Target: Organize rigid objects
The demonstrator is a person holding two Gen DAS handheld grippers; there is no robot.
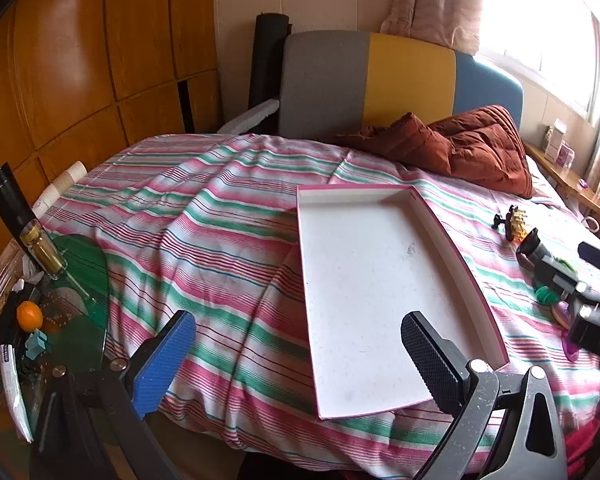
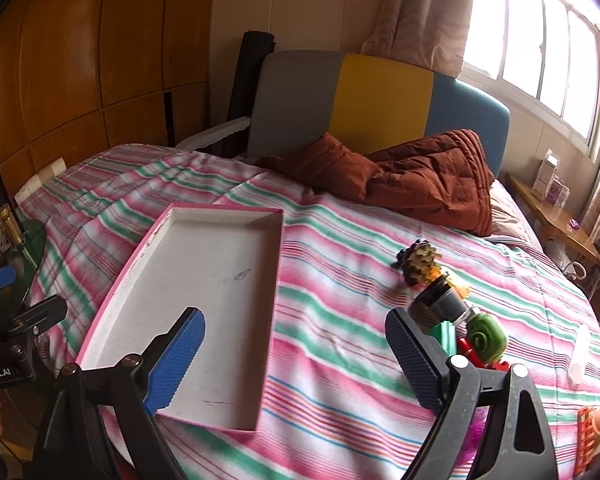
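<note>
A shallow white tray with a pink rim point(image 1: 380, 280) point(image 2: 204, 292) lies bare on the striped bedspread. To its right sits a cluster of small objects: a dark spiky hair claw point(image 2: 418, 262) point(image 1: 514, 220), a black cylinder point(image 2: 440, 302) point(image 1: 534, 246), a green spiral toy point(image 2: 486, 338) and a red piece point(image 2: 470, 354). My left gripper point(image 1: 298, 344) hangs open over the tray's near end, nothing between its fingers. My right gripper point(image 2: 296, 346) is open above the bedspread between the tray and the cluster.
A rust-brown quilt point(image 2: 420, 180) is bunched at the headboard. A glass side table point(image 1: 60, 288) at the left holds a bottle, an orange and clutter. A wooden shelf point(image 2: 552, 216) runs under the window. An orange-red item point(image 2: 590, 436) lies at the bed's near right corner.
</note>
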